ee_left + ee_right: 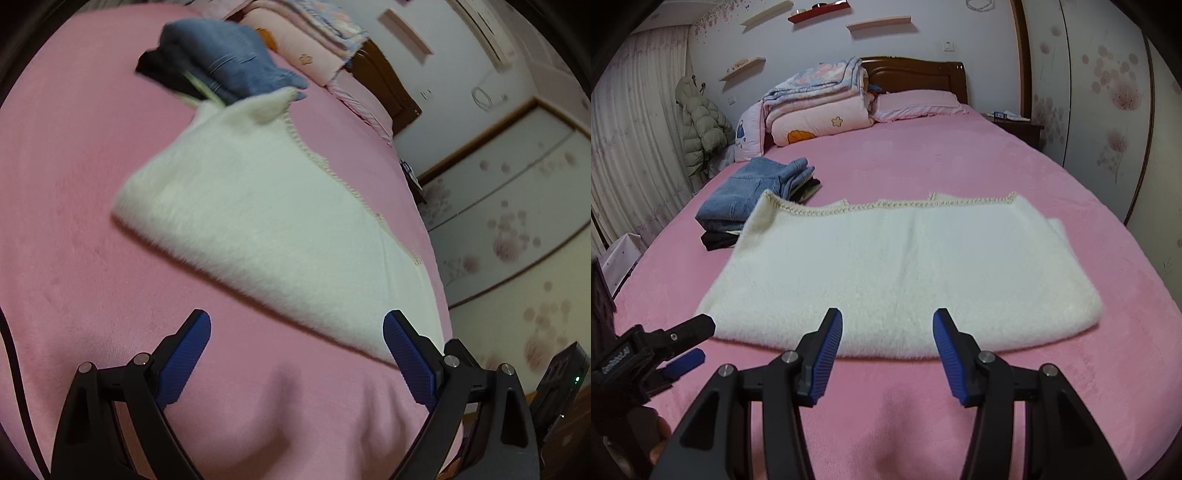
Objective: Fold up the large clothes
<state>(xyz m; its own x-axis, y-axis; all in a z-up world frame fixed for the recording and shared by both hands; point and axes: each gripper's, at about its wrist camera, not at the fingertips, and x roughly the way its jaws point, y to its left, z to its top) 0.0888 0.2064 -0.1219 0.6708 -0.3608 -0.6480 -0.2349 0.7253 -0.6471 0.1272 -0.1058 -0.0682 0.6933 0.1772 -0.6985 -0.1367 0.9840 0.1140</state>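
While one white garment (894, 266) lies folded on bed (960, 155), left tool (297, 332), right tool (887, 332) spread, empty.

Sweater (901, 273) on bed (960, 166); jeans stack (753, 192) behind-left.

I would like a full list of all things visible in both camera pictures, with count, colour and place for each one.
White garment: one, cream-white and fluffy, folded flat in the middle of the bed.
Jeans: at least one pair, blue, folded on a pile at the far left of the garment.
Dark clothes: count unclear, black, under the jeans.
Bed cover: one, pink, over the whole bed.
Quilts: a folded stack, pink and pale blue, at the headboard.
Pillow: one, pink, beside the quilts.
Headboard: one, brown wood.
Padded coat: one, grey-green, hanging at the left.
Wall shelves: several, pale and red.
Left gripper: one, black with blue pads, open.
Right gripper: one, same colours, open.
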